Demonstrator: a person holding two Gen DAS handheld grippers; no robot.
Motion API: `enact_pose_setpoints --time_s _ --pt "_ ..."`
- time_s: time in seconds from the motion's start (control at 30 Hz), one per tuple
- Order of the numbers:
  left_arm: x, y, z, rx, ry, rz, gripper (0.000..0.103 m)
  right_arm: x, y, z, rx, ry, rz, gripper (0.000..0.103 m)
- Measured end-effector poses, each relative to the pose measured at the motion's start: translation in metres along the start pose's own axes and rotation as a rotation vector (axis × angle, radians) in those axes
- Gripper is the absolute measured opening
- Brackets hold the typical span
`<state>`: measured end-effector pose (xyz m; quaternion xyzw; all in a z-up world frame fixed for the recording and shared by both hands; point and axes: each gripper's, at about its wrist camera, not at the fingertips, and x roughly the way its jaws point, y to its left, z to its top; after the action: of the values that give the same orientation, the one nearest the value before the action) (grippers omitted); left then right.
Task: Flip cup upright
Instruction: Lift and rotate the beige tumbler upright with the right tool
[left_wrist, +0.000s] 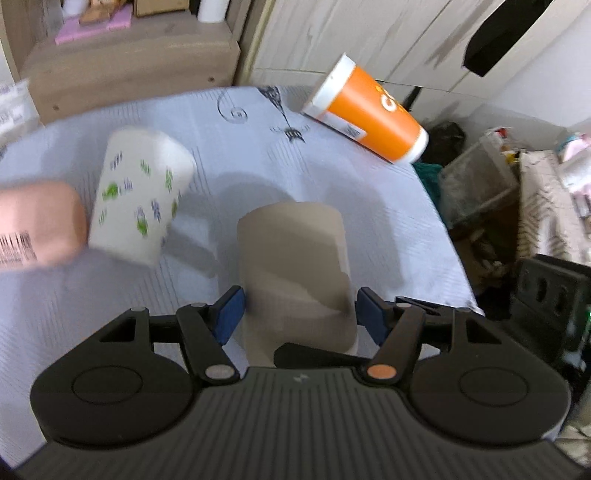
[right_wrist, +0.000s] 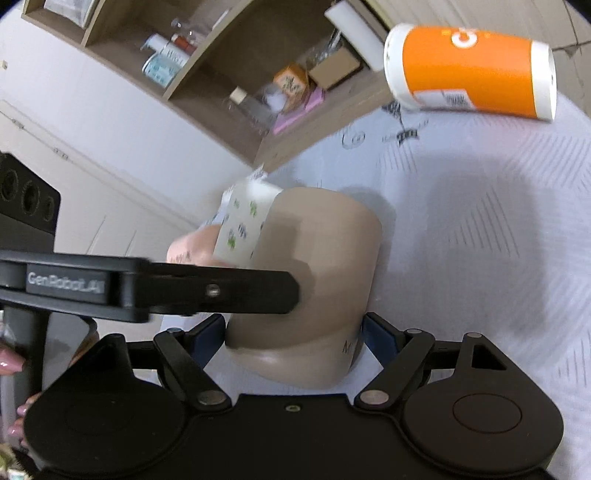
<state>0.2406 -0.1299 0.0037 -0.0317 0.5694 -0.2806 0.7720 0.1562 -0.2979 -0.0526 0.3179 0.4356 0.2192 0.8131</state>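
Locates the beige cup (left_wrist: 291, 251) directly ahead of the left gripper (left_wrist: 299, 314), standing mouth-down on the pale blue tablecloth (left_wrist: 332, 166), closed end uppermost, wider rim on the cloth. Finds the jaws spread wide, one blue pad (left_wrist: 231, 317) at each side of the lower wall, right up against it; cannot tell through the blur whether they press or merely flank. Notes a dark finger tip (left_wrist: 317, 354) lying low across the near foot of the cup. From the right wrist view, places the same beige cup (right_wrist: 325, 240) between the fingers of the right gripper (right_wrist: 293, 332), jaws likewise wide, pads level with the rim and just at the walls; cannot confirm a grip here either. Records a black bar (right_wrist: 207, 291) marked GenRobot.AI coming in from the left of that gripper, its end lying over the cup's side. Observes a white patterned cup (left_wrist: 140, 192), tilted, ahead and to the left of the left gripper, near the beige cup but apart from it, and touching or just beside a blurred pink object (left_wrist: 37, 229) with a barcode further left. Logs an orange cup (left_wrist: 373, 110) on its side, far ahead and to the right, well apart, near the table's far edge; ahead and right of the right gripper as well (right_wrist: 469, 70). Marks a wooden shelf unit (right_wrist: 221, 74) beyond the table.
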Motion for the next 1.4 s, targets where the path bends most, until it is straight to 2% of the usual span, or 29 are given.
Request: enact_pose_setpoints --time_s 0.33,0.63,0.77,0.9,1.13,1.27,1.4 --pt "-0.004 -0.002 -0.018 0.038 0.0 -0.009 0.065 -0.002 -0.001 0.0 -0.024 0.052 0.029 0.086" --pt "0.005 0.02 -0.016 -0.041 -0.01 -0.093 0.071 0.007 0.003 0.013 -0.086 0.079 0.009 0.089" --pt "0.008 0.026 -0.019 -0.06 -0.032 -0.12 0.072 0.006 0.007 0.01 -0.137 0.057 0.0 0.089" --pt "0.002 0.022 -0.032 -0.004 -0.09 -0.135 0.072 -0.001 0.017 -0.001 -0.258 0.01 -0.027 0.088" --pt "-0.016 0.001 -0.064 0.146 -0.211 -0.075 0.072 -0.012 0.032 -0.024 -0.413 -0.048 -0.05 0.088" --pt "-0.024 0.0 -0.082 0.17 -0.26 -0.07 0.072 -0.017 0.047 -0.043 -0.567 -0.091 -0.09 0.088" --pt "-0.032 0.002 -0.105 0.202 -0.309 -0.078 0.071 -0.021 0.058 -0.057 -0.641 -0.106 -0.105 0.087"
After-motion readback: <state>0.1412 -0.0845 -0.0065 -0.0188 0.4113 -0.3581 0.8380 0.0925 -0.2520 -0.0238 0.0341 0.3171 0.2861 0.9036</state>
